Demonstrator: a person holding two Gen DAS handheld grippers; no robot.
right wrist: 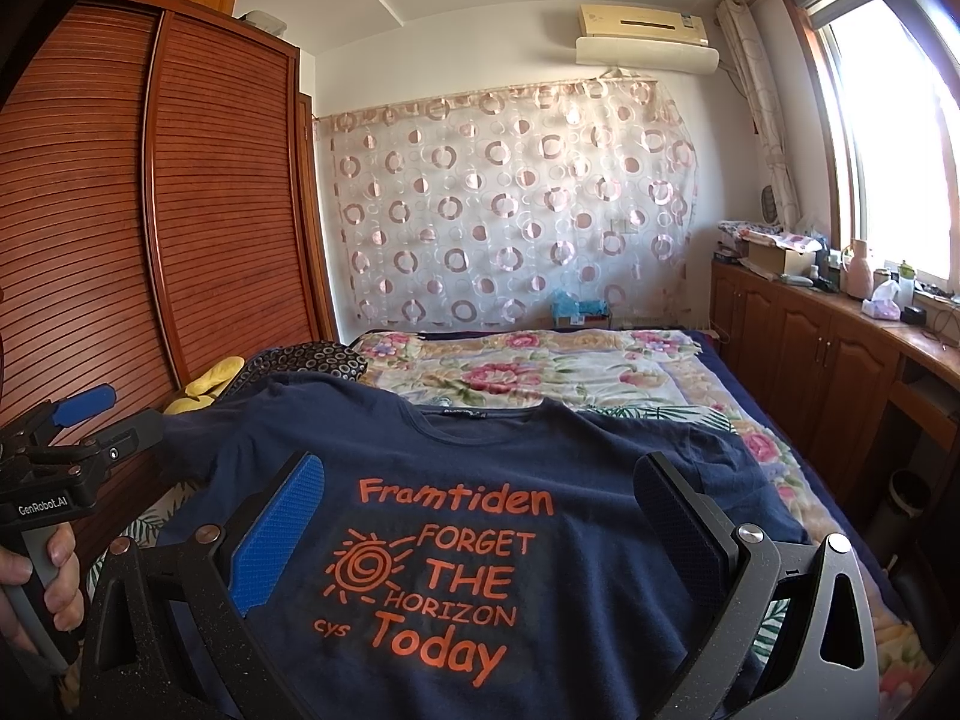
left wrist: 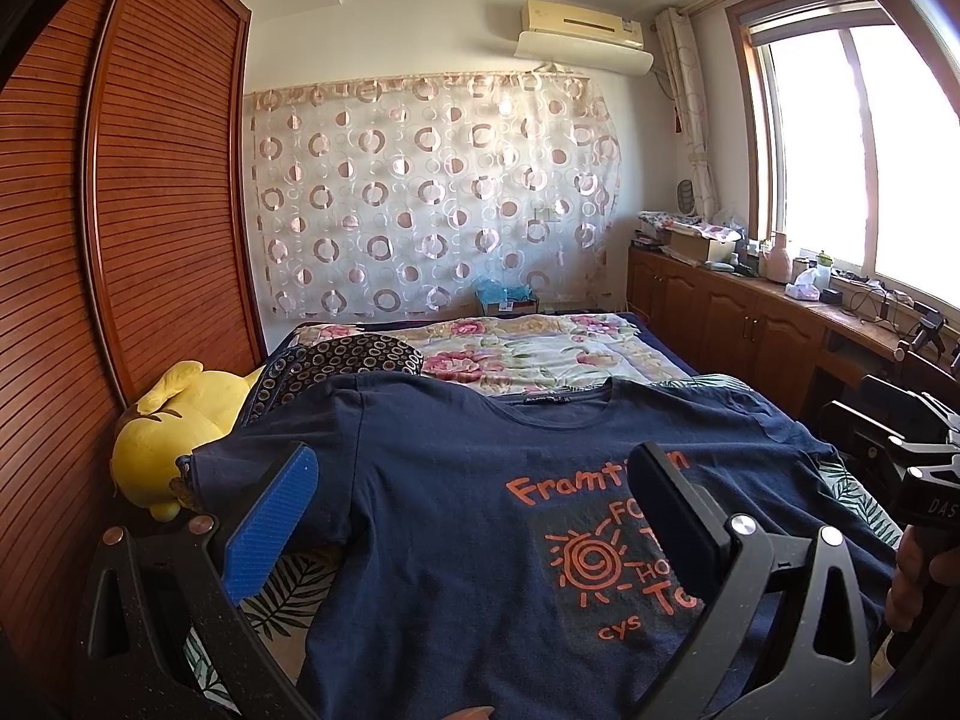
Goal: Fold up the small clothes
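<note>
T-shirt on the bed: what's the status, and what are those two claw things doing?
Left gripper open, right gripper open, neither holding anything. Navy T-shirt spread flat, print up, unfolded. Yellow plush toy beside its left sleeve.

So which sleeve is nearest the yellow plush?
The t-shirt's left-hand sleeve, reaching toward the yellow plush; the other sleeve lies window-side.
</note>
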